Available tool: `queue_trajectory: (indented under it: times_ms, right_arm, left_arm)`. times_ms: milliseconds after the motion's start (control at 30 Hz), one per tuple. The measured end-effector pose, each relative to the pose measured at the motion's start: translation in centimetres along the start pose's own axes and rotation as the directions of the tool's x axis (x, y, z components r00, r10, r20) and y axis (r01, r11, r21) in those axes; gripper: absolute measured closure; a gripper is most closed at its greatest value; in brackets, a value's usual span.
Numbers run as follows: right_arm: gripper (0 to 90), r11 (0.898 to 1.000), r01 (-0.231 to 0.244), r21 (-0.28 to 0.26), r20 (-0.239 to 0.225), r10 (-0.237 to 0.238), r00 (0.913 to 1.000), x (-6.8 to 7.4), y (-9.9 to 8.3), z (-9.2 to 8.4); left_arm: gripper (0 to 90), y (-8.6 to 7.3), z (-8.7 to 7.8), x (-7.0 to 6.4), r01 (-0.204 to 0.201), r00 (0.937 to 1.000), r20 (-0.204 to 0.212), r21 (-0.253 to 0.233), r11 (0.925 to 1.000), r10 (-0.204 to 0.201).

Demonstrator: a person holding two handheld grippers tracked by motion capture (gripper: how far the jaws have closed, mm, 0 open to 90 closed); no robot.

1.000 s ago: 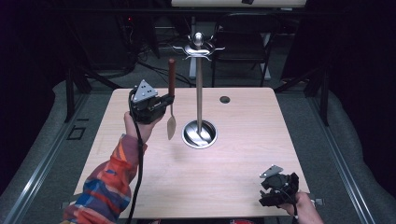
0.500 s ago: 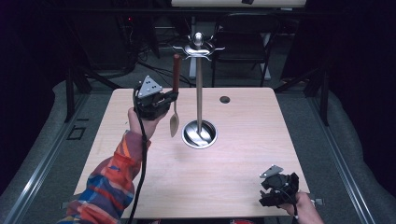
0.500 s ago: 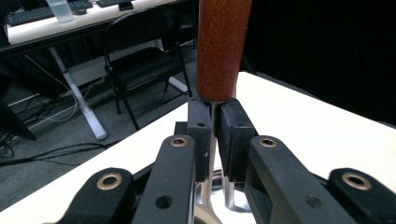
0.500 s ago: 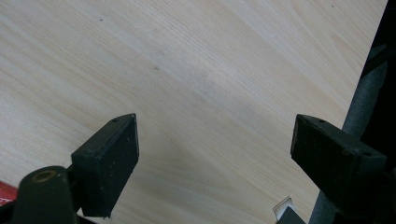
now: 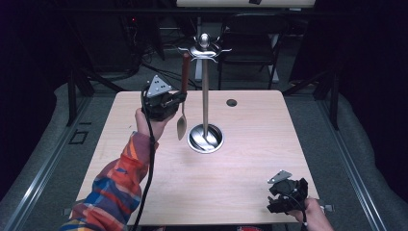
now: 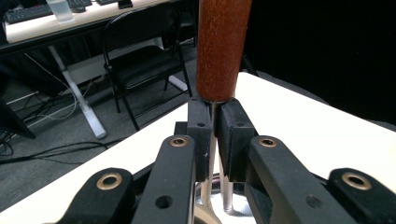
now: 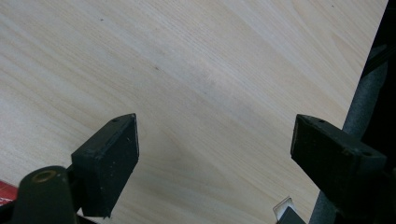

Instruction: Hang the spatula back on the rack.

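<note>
Left gripper (image 5: 179, 99) — jaws clamped on the metal neck of a wooden-handled spoon (image 5: 183, 96), held upright beside the stand (image 5: 205, 96). Right gripper (image 5: 284, 199) — jaws apart, low over the worktop (image 5: 250, 144) corner.

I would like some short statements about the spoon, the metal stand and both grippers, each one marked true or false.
1. The left gripper is shut on the spoon. True.
2. The spoon lies flat on the table. False: it is held upright in the air, bowl down.
3. The spoon has a brown wooden handle. True.
4. The right gripper holds a fork. False: its jaws are open with nothing between them, over the table.
5. The metal stand lies tipped over. False: it stands upright on its round base.
</note>
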State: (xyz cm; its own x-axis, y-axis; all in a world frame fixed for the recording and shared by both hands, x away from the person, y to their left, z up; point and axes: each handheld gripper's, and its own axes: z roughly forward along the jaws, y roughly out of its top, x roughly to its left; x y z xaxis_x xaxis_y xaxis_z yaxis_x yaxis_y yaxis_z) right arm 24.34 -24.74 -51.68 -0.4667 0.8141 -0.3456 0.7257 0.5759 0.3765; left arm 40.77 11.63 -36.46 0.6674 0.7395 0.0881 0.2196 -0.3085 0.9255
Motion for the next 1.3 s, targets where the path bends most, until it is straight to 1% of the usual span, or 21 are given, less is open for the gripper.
queue_trajectory:
  times_ms: [100,167,400,900,1067,1133,1167,1200,1300]
  right_arm:
    - [14.9,1.0,0.0,-0.001,0.0,0.0,1.0,0.0,0.0,0.0]
    - [14.9,1.0,0.002,0.003,0.004,-0.002,1.0,0.0,0.0,0.0]
    - [14.9,1.0,0.003,0.004,0.005,-0.003,1.0,0.0,0.0,0.0]
    - [14.9,1.0,0.004,0.007,0.003,-0.004,1.0,0.0,0.0,0.0]
    - [14.9,1.0,0.003,0.008,0.004,-0.003,1.0,0.0,0.0,0.0]
    - [14.9,1.0,0.004,0.008,0.004,-0.004,1.0,0.0,0.0,0.0]
    - [14.9,1.0,0.004,0.008,0.004,-0.004,1.0,0.0,0.0,0.0]
    - [14.9,1.0,0.004,0.008,0.004,-0.004,1.0,0.0,0.0,0.0]
    - [14.9,1.0,0.005,0.006,0.005,-0.005,1.0,0.0,0.0,0.0]
  left_arm:
    - [84.0,0.0,0.1,-0.1,-0.001,0.9999,-0.01,0.005,1.0,0.001]
    - [84.0,0.1,0.2,-0.2,-0.012,0.9995,-0.029,0.006,0.9999,0.012]
    - [83.7,0.1,0.4,-0.5,-0.028,0.9978,-0.06,0.011,0.9996,0.028]
    - [82.3,0.0,0.6,-1.1,-0.059,0.9939,-0.093,0.01,0.9982,0.059]
    - [82.2,0.0,0.6,-1.3,-0.07,0.9911,-0.113,0.011,0.9975,0.071]
    - [82.0,0.0,0.6,-1.4,-0.079,0.9901,-0.115,0.014,0.9968,0.08]
    - [81.7,-0.1,0.6,-1.5,-0.078,0.99,-0.117,0.013,0.9969,0.079]
    - [81.6,0.0,0.6,-1.5,-0.086,0.9891,-0.119,0.017,0.9961,0.088]
    - [81.3,0.0,0.7,-1.7,-0.094,0.988,-0.122,0.013,0.9955,0.095]
